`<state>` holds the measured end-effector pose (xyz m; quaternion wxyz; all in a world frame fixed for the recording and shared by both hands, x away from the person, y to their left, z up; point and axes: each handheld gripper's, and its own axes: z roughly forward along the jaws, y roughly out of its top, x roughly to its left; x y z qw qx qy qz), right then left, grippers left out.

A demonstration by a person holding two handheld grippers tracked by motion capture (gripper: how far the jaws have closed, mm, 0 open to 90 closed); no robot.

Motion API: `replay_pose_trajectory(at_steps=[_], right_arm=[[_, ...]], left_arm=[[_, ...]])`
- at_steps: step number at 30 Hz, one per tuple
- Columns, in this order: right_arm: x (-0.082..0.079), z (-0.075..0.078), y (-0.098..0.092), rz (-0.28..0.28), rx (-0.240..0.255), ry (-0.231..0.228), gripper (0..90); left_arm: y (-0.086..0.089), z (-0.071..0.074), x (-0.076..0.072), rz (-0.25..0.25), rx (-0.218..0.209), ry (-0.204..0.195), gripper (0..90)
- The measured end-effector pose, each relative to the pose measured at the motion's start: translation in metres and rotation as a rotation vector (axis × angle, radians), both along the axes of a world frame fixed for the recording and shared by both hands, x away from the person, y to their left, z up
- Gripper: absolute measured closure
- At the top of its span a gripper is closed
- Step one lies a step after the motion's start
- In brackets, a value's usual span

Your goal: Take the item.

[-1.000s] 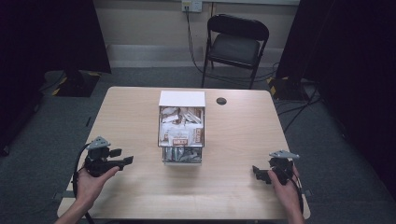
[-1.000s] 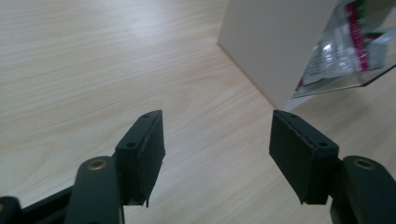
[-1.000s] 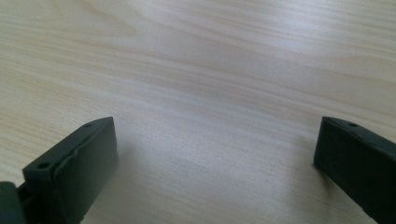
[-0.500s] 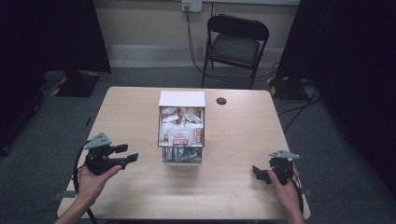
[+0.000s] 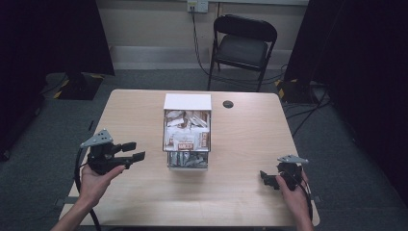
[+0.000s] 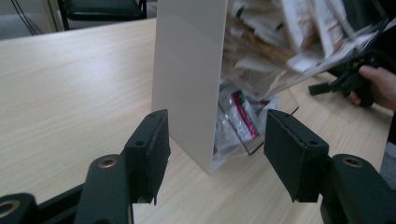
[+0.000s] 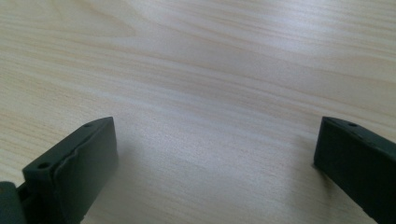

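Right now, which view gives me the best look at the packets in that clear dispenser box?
The high view: it looks down on the whole dispenser box with its packets stacked behind the clear front. The left gripper view catches the box's white side and some packets from close up, cut off at the top. The right gripper view faces bare table.

Pale wood-grain table (image 5: 240, 192), white-sided clear box (image 5: 187, 102) of white-and-brown packets (image 5: 185, 137), black tools (image 6: 215, 154).

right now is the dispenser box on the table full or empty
Full. The dispenser box stands upright with packets crowding its clear front, and more packets lie in its bottom tray.
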<state>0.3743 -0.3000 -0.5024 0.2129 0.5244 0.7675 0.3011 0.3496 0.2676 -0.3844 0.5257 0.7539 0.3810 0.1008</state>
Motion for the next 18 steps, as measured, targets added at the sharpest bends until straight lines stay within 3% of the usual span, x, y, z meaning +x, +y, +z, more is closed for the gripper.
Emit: replay_pose_trajectory(at_steps=[5,6,12,18], right_arm=[[0.000,0.000,0.000,0.000,0.000,0.000,0.0],[0.000,0.000,0.000,0.000,0.000,0.000,0.0],[0.000,0.000,0.000,-0.001,0.000,0.000,0.0],[0.000,0.000,0.000,0.000,0.000,0.000,0.0]], left_arm=[[-0.003,0.010,0.000,-0.021,0.017,-0.031,40.8],[-0.004,0.014,0.001,-0.034,-0.003,-0.037,40.8],[-0.009,0.024,0.002,-0.071,-0.023,-0.054,41.2],[-0.013,0.038,0.003,-0.089,-0.012,-0.090,41.9]])
